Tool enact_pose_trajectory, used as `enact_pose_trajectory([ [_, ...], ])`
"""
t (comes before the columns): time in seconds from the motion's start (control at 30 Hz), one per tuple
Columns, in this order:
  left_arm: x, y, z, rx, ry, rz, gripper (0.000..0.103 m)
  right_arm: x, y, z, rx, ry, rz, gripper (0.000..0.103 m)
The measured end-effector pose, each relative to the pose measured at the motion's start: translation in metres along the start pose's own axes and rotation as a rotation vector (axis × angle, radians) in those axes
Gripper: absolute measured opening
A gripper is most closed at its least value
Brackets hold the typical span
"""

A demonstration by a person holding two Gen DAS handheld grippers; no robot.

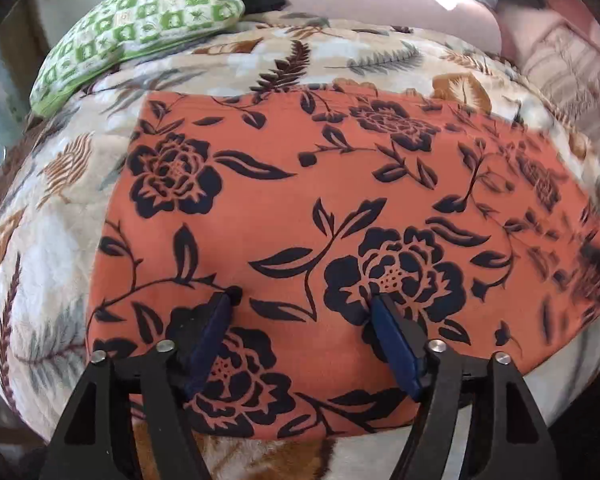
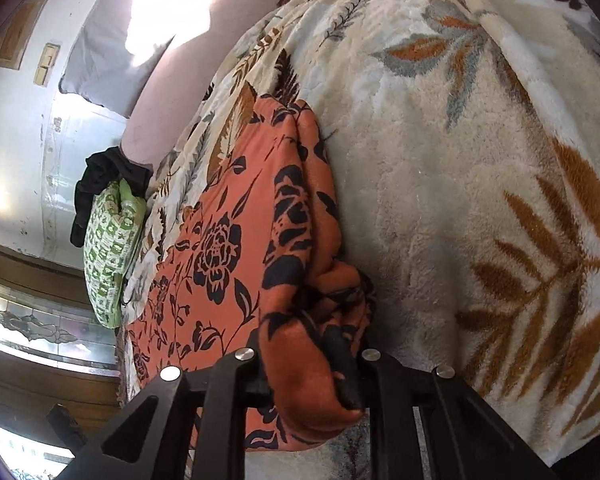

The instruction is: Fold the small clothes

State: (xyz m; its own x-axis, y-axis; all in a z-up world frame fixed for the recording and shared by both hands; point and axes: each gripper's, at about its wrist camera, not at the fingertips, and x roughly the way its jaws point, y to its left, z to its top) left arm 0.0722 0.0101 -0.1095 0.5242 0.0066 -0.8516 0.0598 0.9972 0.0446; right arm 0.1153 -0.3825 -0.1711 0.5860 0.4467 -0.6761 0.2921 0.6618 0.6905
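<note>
One orange floral garment (image 1: 300,208), one green-patterned cushion (image 1: 140,28), one leaf-print blanket (image 2: 460,160), perhaps one black cloth (image 2: 100,184).

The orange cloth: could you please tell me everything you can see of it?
The orange cloth is a soft, matte fabric printed with dark flowers, leaves and vines. It lies mostly flat, apparently folded, on a fleecy leaf-patterned blanket. The left gripper is open, both tips resting on the cloth near its front edge. The right gripper is shut on a bunched, wrinkled edge at the cloth's side. A green pillow lies beyond it, apart.
</note>
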Motion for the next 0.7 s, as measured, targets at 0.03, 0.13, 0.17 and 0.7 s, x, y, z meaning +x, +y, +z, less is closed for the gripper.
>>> enact_pose_trajectory([
  [0.03,-0.002,-0.001,0.002,0.003,0.004,0.004,0.077,0.002,0.0,0.0,-0.003,0.009,-0.005,0.02],
  [0.13,-0.012,0.011,0.01,-0.087,0.013,-0.061,0.076,0.001,-0.002,0.002,0.014,0.018,0.003,0.023],
  [0.17,-0.017,0.015,0.013,-0.112,0.001,-0.076,0.076,0.0,-0.003,0.002,0.029,0.02,0.009,0.024],
  [0.7,0.004,0.004,0.001,-0.037,0.028,0.051,0.084,-0.002,0.009,-0.001,-0.043,0.001,-0.023,0.019],
])
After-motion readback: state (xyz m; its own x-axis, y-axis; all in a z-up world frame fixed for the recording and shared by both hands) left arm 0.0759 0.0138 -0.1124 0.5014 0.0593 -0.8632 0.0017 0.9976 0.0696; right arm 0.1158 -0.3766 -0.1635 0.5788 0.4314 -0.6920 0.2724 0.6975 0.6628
